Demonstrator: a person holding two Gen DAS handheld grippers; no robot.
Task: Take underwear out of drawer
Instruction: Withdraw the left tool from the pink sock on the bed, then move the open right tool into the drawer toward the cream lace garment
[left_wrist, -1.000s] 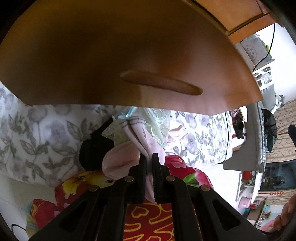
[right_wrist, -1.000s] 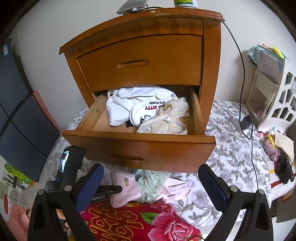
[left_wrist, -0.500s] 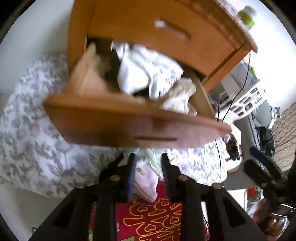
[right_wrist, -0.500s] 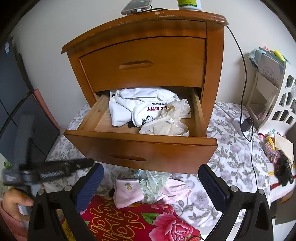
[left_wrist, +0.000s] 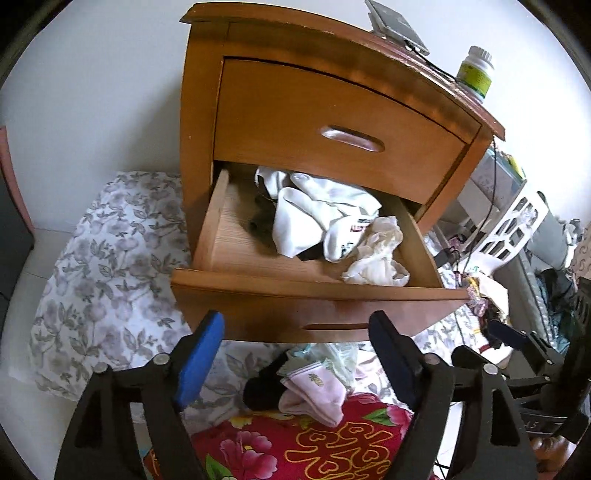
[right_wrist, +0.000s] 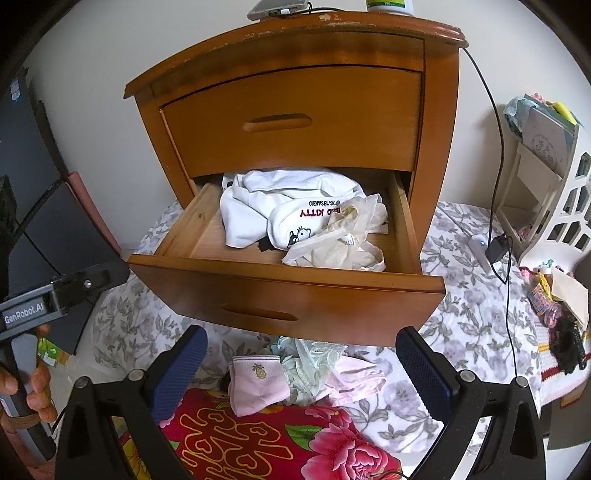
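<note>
The nightstand's lower drawer (left_wrist: 314, 295) (right_wrist: 288, 291) is pulled out. In it lie a crumpled white garment (left_wrist: 306, 218) (right_wrist: 266, 206) with red print and cream lace underwear (left_wrist: 376, 258) (right_wrist: 340, 247) at the front right. Below the drawer front, pink pineapple-print underwear (left_wrist: 314, 391) (right_wrist: 255, 384), a mint lace piece (left_wrist: 336, 354) (right_wrist: 310, 358) and a pale pink piece (right_wrist: 354, 373) lie in a heap. My left gripper (left_wrist: 295, 350) is open and holds nothing, above that heap. My right gripper (right_wrist: 301, 363) is open too, hovering over the same pile.
A red floral cloth (right_wrist: 280, 435) and grey flowered bedding (left_wrist: 103, 280) cover the floor. On the nightstand top sit a phone (left_wrist: 399, 22) and a bottle (left_wrist: 476, 74). A white rack (right_wrist: 554, 192), a charger with cable (right_wrist: 498, 251) and clutter lie right. A hand (right_wrist: 37, 387) holds the left tool.
My left gripper let go of the pink underwear, opened wide and pulled up and back, so the open drawer is now in its view. The pink piece rests on the heap. My right gripper barely moved.
</note>
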